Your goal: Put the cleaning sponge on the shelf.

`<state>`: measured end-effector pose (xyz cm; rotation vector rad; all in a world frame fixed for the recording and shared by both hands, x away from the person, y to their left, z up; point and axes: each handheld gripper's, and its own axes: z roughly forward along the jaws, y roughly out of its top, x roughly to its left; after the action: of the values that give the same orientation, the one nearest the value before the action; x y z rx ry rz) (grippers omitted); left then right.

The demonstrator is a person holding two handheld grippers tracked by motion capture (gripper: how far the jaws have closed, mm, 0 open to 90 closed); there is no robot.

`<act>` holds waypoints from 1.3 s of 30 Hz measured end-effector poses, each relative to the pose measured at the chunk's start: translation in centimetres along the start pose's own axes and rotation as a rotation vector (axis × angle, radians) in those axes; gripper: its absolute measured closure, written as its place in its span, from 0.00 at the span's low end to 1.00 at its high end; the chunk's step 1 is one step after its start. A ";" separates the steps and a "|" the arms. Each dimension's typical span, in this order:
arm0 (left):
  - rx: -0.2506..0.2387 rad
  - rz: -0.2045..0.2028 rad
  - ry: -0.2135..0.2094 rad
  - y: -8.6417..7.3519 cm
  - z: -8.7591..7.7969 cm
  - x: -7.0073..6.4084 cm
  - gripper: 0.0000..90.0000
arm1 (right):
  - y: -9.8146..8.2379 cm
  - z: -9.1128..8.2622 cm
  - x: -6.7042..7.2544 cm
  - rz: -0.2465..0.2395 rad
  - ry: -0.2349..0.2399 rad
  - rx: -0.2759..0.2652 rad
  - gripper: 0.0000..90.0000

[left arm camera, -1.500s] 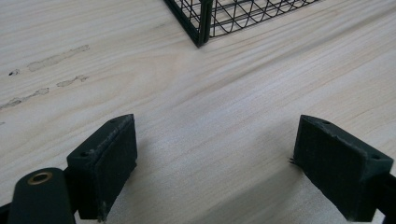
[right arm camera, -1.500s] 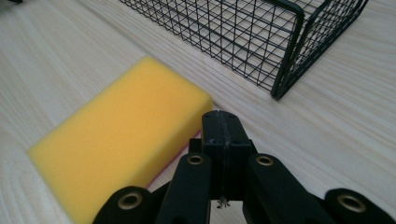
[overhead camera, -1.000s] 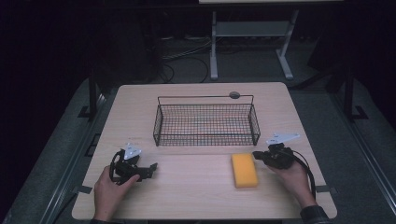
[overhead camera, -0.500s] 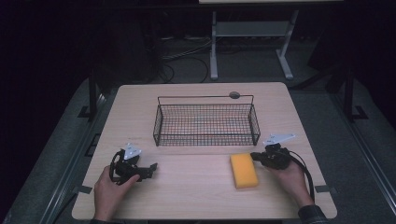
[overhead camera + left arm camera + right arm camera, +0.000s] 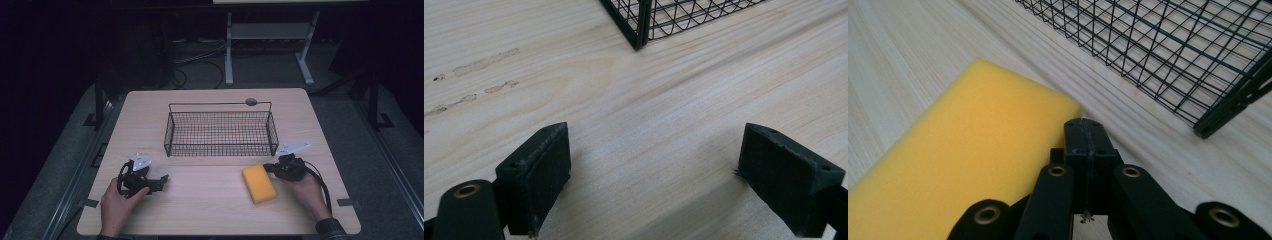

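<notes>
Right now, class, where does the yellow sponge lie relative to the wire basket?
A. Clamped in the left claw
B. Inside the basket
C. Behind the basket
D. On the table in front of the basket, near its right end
D: the yellow sponge lies flat on the table, outside the wire basket, on the person's side near its right end, beside the shut right claw.

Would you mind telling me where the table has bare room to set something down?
The widest bare patch lies between the left gripper and the yellow sponge, in front of the wire basket. The strips of table beside the basket are bare too. It is crowded where the right gripper meets the sponge.
</notes>
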<state>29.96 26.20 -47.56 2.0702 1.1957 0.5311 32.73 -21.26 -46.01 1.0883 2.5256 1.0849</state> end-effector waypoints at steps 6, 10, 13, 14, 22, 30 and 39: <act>0.000 0.000 0.000 0.0 0.0 0.0 0.14 | 0.2 0.3 0.3 -0.002 0.009 0.005 1.00; 0.000 0.000 0.000 0.0 0.0 0.0 0.14 | 0.3 0.4 0.5 -0.007 0.015 0.003 1.00; 0.000 0.000 0.000 0.0 0.0 0.0 0.14 | 0.3 0.4 0.6 -0.014 0.024 0.003 1.00; 0.000 0.000 0.000 0.0 0.0 0.0 0.14 | 0.4 0.5 0.7 -0.019 0.028 0.005 1.00; 0.000 0.000 0.000 0.0 0.0 0.0 0.14 | 0.7 0.7 1.4 -0.044 0.044 0.009 1.00; 0.000 0.000 0.000 0.0 0.0 0.0 0.14 | 0.8 0.5 1.6 -0.040 0.047 0.010 1.00; 0.000 0.000 0.000 0.0 0.0 0.0 0.14 | 0.9 -1.0 1.5 0.031 0.038 0.014 0.82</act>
<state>29.96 26.20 -47.56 2.0706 1.1957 0.5313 31.72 -20.32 -44.47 1.1236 2.5574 1.1084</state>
